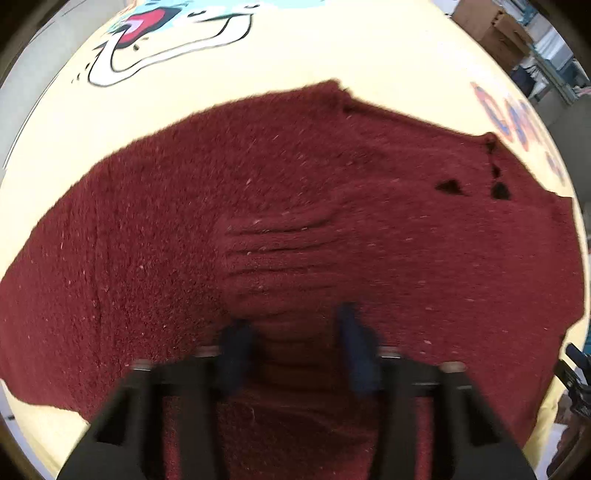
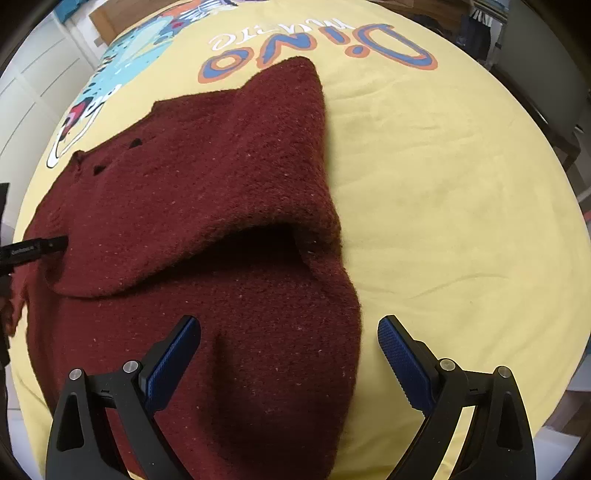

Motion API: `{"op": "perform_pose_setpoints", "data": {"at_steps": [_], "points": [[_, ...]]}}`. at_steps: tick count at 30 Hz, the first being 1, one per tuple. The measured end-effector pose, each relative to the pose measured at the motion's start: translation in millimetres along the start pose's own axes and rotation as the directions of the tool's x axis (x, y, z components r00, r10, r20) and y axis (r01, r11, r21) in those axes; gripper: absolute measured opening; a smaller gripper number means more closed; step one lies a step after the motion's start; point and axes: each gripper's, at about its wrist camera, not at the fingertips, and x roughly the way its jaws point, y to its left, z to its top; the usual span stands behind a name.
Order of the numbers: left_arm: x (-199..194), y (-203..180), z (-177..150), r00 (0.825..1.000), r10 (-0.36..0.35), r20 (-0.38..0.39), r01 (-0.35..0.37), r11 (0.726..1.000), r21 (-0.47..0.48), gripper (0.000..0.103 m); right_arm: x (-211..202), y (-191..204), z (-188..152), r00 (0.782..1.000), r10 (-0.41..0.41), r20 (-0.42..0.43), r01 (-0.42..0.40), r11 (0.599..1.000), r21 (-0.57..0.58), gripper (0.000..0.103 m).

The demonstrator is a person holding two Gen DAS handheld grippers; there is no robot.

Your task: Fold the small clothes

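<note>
A dark red knitted sweater [image 1: 295, 192] lies spread on a yellow bedsheet [image 1: 295, 59]. My left gripper [image 1: 293, 332] points down onto it, blurred, its blue pads [image 1: 356, 347] pressed into a bunch of ridged knit gathered between them. In the right wrist view the sweater [image 2: 207, 192] has one part folded over the body, leaving a dark raised pocket at the fold. My right gripper [image 2: 288, 343] hovers open over the sweater's near part, one pad [image 2: 173, 362] over the knit, the other over the sheet. The left gripper's black body [image 2: 33, 251] shows at the left edge.
The sheet [image 2: 443, 184] carries a cartoon dinosaur print [image 1: 147, 33] and large blue-and-orange lettering [image 2: 314, 48]. Bare sheet extends to the right of the sweater. Cardboard boxes [image 1: 491, 29] and shelves stand beyond the bed; white cupboard doors [image 2: 33, 92] are at the left.
</note>
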Motion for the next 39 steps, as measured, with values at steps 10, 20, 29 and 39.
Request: {"op": "perform_pose_setpoints", "data": {"at_steps": [10, 20, 29, 39], "points": [[-73, 35, -17, 0.992, -0.024, 0.126, 0.017, 0.998, 0.061, 0.011, -5, -1, 9, 1.0, -0.022, 0.012, 0.022, 1.0, 0.003, 0.097], [-66, 66, -29, 0.991, 0.045, 0.129, -0.046, 0.999, 0.004, 0.011, -13, 3, 50, 0.996, -0.006, 0.089, 0.005, 1.0, 0.002, 0.097], [-49, 61, -22, 0.987, 0.076, 0.141, -0.08, 0.997, 0.022, 0.011, 38, -1, 104, 1.0, 0.018, -0.016, -0.018, 0.999, 0.035, 0.095], [-46, 54, -26, 0.985, 0.074, 0.158, -0.082, 0.996, 0.043, 0.012, 33, -11, 104, 0.996, 0.084, 0.008, -0.084, 0.992, 0.089, 0.017]]}}
